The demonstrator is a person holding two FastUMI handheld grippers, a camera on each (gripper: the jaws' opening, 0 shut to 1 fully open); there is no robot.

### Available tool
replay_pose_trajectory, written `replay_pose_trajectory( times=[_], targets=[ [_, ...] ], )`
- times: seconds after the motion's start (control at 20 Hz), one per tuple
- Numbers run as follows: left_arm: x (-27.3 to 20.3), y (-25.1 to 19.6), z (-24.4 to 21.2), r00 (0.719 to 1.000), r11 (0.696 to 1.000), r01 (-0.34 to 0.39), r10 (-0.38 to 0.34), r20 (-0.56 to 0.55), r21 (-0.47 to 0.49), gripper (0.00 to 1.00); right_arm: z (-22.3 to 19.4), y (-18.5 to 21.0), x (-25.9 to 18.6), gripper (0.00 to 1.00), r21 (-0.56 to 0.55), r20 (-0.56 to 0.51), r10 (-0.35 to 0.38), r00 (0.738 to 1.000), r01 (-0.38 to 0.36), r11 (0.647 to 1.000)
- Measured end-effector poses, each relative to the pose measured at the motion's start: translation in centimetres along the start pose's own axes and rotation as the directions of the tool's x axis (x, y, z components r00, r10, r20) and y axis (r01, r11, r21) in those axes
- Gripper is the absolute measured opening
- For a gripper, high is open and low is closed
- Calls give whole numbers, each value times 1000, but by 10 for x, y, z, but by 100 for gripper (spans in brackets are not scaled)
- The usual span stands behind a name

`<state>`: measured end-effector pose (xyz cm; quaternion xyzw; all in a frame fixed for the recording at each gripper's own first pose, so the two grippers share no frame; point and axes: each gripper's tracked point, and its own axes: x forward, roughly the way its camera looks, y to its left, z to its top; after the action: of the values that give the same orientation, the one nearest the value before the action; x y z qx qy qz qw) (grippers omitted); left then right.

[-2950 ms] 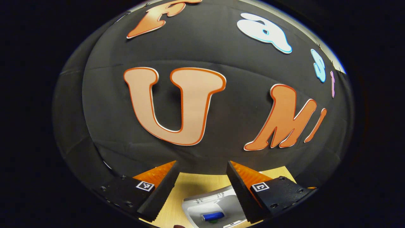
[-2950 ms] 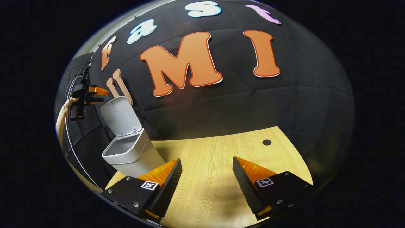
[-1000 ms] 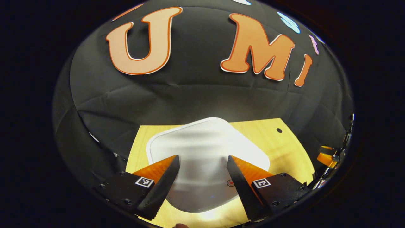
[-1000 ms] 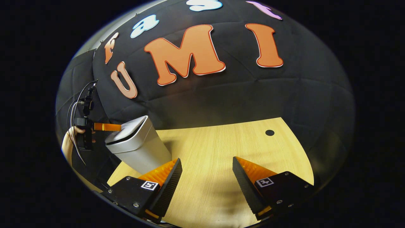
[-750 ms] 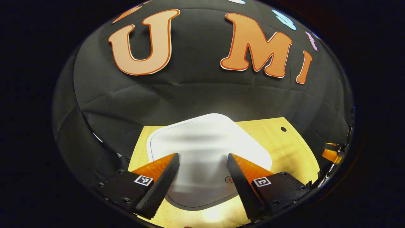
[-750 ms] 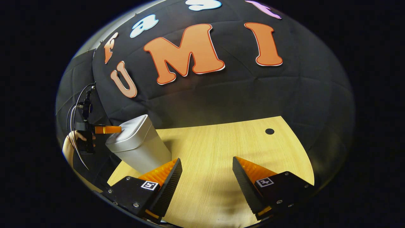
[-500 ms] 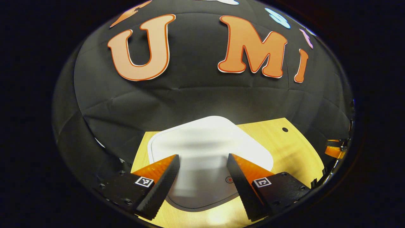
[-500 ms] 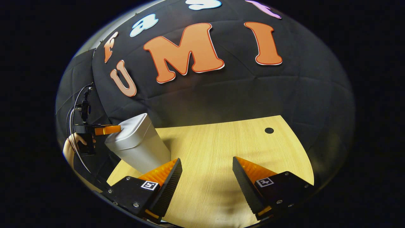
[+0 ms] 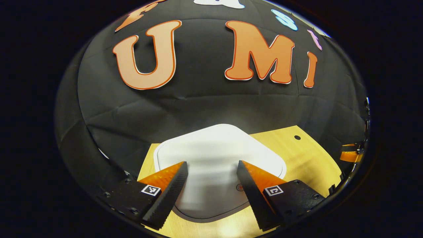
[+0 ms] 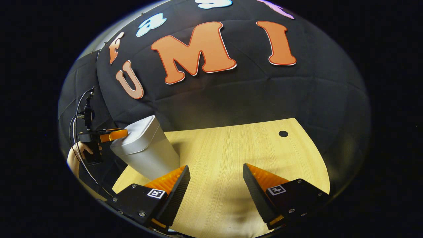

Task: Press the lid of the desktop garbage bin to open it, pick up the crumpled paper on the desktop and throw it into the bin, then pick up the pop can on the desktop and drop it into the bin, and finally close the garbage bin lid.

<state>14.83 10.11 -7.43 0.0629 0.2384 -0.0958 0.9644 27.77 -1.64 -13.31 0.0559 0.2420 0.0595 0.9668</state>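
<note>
Garbage bin [image 10: 145, 152] at the desk's [image 10: 231, 155] left — its lid [image 9: 218, 158], raised three seconds earlier, now shut; final step judged complete. Left claw [image 9: 211, 185] held wide above it; right claw [image 10: 216, 188] wide, empty.

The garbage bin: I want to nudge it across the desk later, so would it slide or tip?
The garbage bin looks tall and narrows toward its base, so a high push may tip it. Its smooth shell on the wooden desk would probably slide if pushed low. With the lid shut, nothing should spill.
</note>
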Motion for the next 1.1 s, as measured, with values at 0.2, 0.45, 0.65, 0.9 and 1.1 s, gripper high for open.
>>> replay_pose_trajectory(
  times=[0.2,0.45,0.65,0.9,1.1],
  targets=[
    [-1,1,0,1000,1000,1,-1,4,-12,98,4,1,-4,96,-4,12,2,1000,-2,1000],
    [0,2,3,1000,1000,-17,17,1,-22,97,17,2,-11,96,-3,43,0,999,1,1000],
    [-4,-1,12,998,998,-67,67,16,14,97,31,2,-16,96,-9,75,-7,997,8,1000],
    [-20,-15,45,988,992,-112,105,112,54,97,49,3,-23,96,-11,123,-11,992,12,1000],
    [-30,-43,64,983,997,-68,61,171,33,97,66,10,-27,96,-13,171,-12,985,15,1000]
  ],
)
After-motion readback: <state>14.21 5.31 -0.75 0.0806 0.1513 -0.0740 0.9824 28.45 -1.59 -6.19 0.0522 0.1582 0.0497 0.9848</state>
